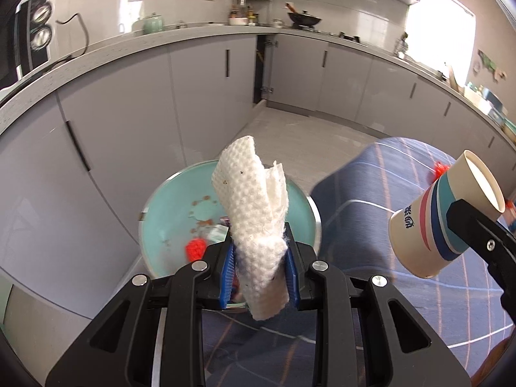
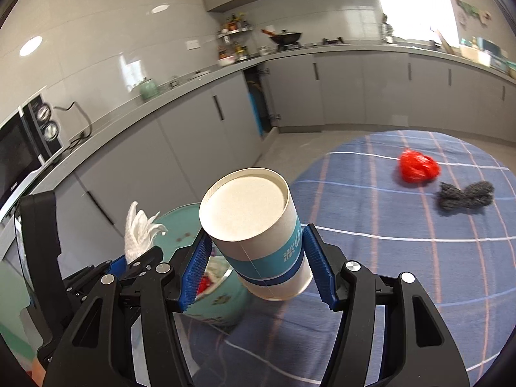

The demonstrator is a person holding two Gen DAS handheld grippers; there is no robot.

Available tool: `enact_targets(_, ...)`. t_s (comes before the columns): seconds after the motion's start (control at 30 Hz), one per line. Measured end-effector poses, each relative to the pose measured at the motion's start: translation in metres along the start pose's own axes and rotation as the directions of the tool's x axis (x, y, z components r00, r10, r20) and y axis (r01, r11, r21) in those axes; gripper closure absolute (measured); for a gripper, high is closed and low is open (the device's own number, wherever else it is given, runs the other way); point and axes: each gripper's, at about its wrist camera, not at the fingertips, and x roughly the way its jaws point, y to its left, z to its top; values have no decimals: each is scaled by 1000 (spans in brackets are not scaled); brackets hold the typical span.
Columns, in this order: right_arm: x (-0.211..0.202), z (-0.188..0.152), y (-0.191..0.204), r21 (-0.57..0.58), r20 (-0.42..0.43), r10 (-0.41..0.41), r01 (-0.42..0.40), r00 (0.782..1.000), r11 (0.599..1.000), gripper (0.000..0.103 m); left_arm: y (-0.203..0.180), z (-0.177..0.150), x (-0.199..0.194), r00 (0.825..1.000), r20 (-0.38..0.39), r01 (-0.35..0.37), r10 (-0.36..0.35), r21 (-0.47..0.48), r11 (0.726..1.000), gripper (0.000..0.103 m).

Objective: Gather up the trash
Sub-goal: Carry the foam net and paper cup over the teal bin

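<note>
Both hands are loaded and close to the teal bin (image 1: 154,213), which stands at the edge of the tabletop (image 2: 403,258) with its blue checked cloth. The left claw (image 1: 259,267) is clenched on a rolled white paper towel (image 1: 254,213), held upright right over the open mouth of the bin. The right claw (image 2: 258,267) grips one paper cup (image 2: 258,232) around its middle, tilted with its open mouth toward the camera, just beside the bin and above its rim. I'd say the job is somewhere past the midpoint: the bin already holds some rubbish, a red scrap and crumpled paper among it, though I cannot count what lies inside. The towel and the cup look ready to be dropped in but are not yet released. Left on the cloth, well away from the bin, I count two pieces: one crumpled red plastic bag (image 2: 417,166) and one dark grey woolly wad (image 2: 464,198) just beside it. So that is one towel, one cup, one bin, and two items waiting.
</note>
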Motion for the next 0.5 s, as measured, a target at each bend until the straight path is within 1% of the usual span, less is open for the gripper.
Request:
enact_targets(0.07, 6, 1, 12, -15, -7, 24, -24, 1000, 1000, 44, 11, 1, 1, 1000, 1, -13, 13, -18, 1000, 76)
enact_targets(0.27, 26, 3, 38, -30, -42, 60, -62, 997, 998, 44, 33, 3, 8, 999, -4, -36, 36, -54, 998, 76)
enact_targets(0.5, 46, 1, 58, -46, -70, 75, -79, 995, 996, 44, 53, 3, 20, 999, -24, -51, 49, -90, 995, 76)
